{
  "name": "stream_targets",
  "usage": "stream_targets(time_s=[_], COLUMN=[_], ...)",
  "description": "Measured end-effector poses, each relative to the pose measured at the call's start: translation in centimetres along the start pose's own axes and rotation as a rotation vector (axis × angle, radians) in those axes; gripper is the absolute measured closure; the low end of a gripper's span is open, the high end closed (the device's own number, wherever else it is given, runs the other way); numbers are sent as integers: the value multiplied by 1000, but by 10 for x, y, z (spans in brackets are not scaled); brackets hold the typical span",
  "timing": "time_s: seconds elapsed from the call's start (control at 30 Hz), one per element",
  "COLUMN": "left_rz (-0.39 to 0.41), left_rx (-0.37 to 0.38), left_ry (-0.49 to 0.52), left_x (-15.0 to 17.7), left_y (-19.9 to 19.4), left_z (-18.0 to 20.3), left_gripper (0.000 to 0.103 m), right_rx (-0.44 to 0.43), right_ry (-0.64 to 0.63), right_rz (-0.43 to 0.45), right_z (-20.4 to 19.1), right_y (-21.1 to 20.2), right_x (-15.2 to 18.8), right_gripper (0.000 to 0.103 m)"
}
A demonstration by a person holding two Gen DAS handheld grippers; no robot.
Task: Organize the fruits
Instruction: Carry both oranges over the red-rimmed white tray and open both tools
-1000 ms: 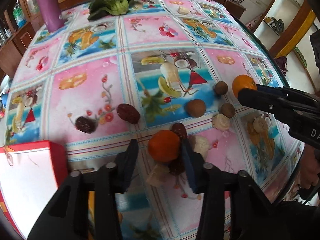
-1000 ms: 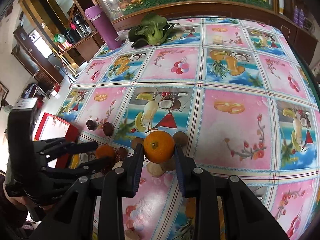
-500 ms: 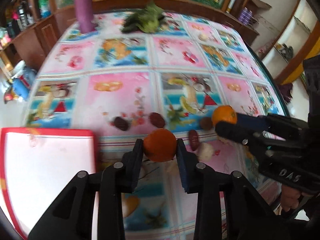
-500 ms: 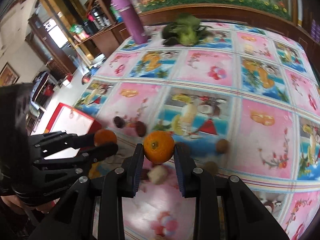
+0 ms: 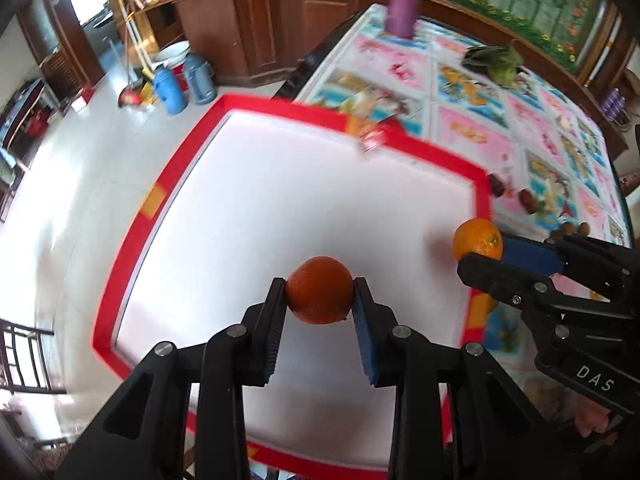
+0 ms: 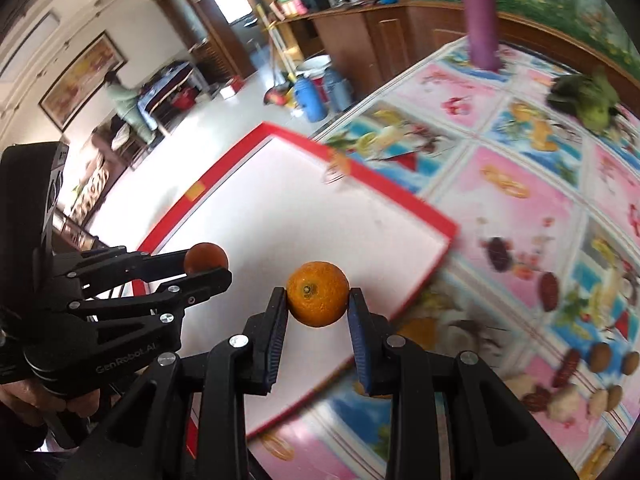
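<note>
I had the left gripper (image 5: 319,296) closed on a dark orange mandarin (image 5: 319,290), its fingers (image 5: 275,316) pressing the fruit from both sides. It hung above the white floor of the red-rimmed tray (image 5: 168,184), toward the near part of it. My right gripper (image 6: 317,300) was clamped the same way on a brighter orange (image 6: 318,294), stem end facing the camera, and it too sat over the tray (image 6: 400,196), nearer the tray's right edge. In the left wrist view that orange (image 5: 478,239) showed at the tray's right rim, held in the right gripper (image 5: 486,252), one blue pad visible behind it. From the right wrist view I could see the left gripper (image 6: 208,264) off to the left with the mandarin (image 6: 206,257) at its tips.

The tray lay on the bench (image 6: 520,208), which was covered by a cloth printed with pink and blue fruit panels. To the right of the tray, dark red dates (image 6: 498,254) lay on the cloth, and further right a cluster of small round brown fruits (image 6: 600,357) and pale lumpy pieces (image 6: 564,402), blurred. A purple flask (image 6: 480,16) stood upright at the far edge of the bench, and a bunch of leafy greens (image 6: 586,100) lay near it.
</note>
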State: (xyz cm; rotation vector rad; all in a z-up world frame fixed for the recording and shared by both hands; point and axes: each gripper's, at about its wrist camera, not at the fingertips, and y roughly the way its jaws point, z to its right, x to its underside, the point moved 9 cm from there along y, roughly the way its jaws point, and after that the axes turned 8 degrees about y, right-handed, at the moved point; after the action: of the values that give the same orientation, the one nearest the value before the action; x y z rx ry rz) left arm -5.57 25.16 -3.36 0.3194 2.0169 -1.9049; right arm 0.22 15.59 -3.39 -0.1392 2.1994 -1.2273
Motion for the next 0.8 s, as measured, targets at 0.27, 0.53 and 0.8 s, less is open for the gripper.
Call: stream_targets(time_s=[0.27,0.53,0.8], left_rz=[-28,-27,47], left_rx=[-14,-66,-117], left_ry=[-30,13,20], left_x=[26,22,4], left_y=[12,15,-6], left_z=[-21,-20,-29], left_gripper=[67,56,35], right_rx=[20,43,26], right_ry=[-38,-42,24], right_rz=[-101,-121,-37], right_z=[-17,-18,3], right_y=[38,36,1], right_x=[18,20,6], right_gripper=[74,71,62])
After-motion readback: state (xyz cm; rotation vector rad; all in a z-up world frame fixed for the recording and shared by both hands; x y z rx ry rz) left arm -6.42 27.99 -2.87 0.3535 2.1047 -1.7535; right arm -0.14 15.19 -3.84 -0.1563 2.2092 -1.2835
